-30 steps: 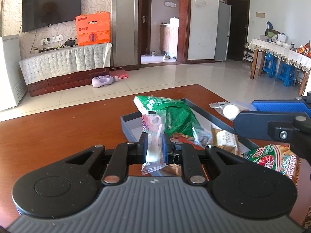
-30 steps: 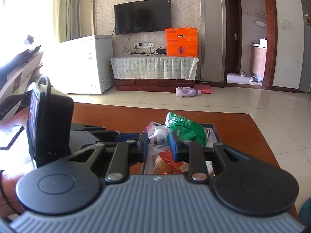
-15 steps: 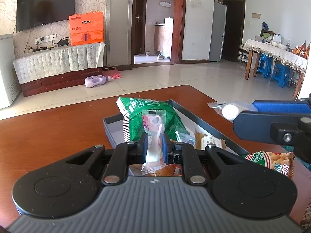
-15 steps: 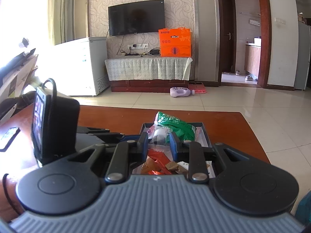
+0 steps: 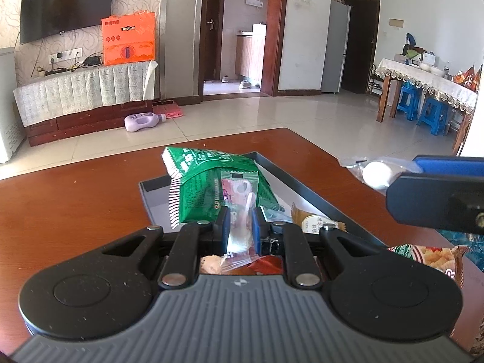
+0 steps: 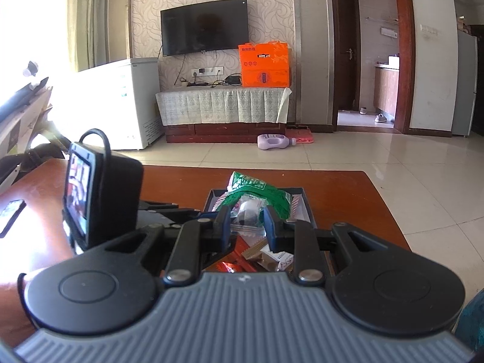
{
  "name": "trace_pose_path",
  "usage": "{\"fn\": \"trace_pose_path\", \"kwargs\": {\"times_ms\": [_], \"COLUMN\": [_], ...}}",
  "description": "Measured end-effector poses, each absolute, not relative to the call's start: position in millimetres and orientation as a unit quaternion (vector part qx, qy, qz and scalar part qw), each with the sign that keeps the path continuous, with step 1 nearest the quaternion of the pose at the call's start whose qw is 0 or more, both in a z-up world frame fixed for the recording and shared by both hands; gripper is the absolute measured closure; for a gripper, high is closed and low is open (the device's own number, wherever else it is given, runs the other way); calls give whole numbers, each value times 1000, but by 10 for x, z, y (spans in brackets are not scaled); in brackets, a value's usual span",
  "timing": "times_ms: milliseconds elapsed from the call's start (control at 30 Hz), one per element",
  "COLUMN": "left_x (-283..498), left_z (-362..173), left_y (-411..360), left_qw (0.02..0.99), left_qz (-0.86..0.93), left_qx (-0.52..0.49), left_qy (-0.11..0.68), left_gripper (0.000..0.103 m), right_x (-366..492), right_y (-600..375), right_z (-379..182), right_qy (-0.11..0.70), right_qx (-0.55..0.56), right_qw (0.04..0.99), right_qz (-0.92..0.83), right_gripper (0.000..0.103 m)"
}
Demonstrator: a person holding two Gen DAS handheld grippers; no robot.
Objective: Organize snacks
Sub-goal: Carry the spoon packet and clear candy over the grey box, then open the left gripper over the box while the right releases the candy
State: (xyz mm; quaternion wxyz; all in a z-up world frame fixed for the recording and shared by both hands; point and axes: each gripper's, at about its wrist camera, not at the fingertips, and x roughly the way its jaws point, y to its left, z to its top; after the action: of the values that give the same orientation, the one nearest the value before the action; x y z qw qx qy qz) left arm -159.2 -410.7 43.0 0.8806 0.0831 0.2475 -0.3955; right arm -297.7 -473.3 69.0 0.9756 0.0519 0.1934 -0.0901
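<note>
A dark tray (image 5: 290,178) on the brown table holds a green snack bag (image 5: 208,178) and several small packets. My left gripper (image 5: 239,227) is shut on a clear and pink candy packet (image 5: 240,211), held over the tray's near end. My right gripper (image 6: 246,220) is shut on a clear packet with a white round snack (image 6: 248,211), also over the tray (image 6: 305,208). In the left wrist view the right gripper shows at the right edge, with its white snack (image 5: 376,174). The green bag (image 6: 257,193) lies beyond both.
A cracker bag (image 5: 429,257) lies on the table right of the tray. The left gripper's camera block (image 6: 99,199) stands at the left in the right wrist view. A phone (image 6: 10,216) lies at the table's left edge.
Both grippers have moved forward over the tray, still holding their packets. The green bag now sits nearer the centre of both views.
</note>
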Motion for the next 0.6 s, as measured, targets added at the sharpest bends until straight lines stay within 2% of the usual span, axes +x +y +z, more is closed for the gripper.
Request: {"fn": "trace_pose_path", "kwargs": {"times_ms": [600], "left_x": [-1565], "left_z": [273], "left_y": [-4396], "left_qw": [872], "left_qz": [-410], "left_qx": [84], "left_qy": [252], "left_gripper": [85], "right_x": [-2995], "right_y": [-4771], "right_z": [701], "right_qy": [198], "right_qx": [60], "right_qw": [973], "right_qz": [-100], "right_gripper": [76]}}
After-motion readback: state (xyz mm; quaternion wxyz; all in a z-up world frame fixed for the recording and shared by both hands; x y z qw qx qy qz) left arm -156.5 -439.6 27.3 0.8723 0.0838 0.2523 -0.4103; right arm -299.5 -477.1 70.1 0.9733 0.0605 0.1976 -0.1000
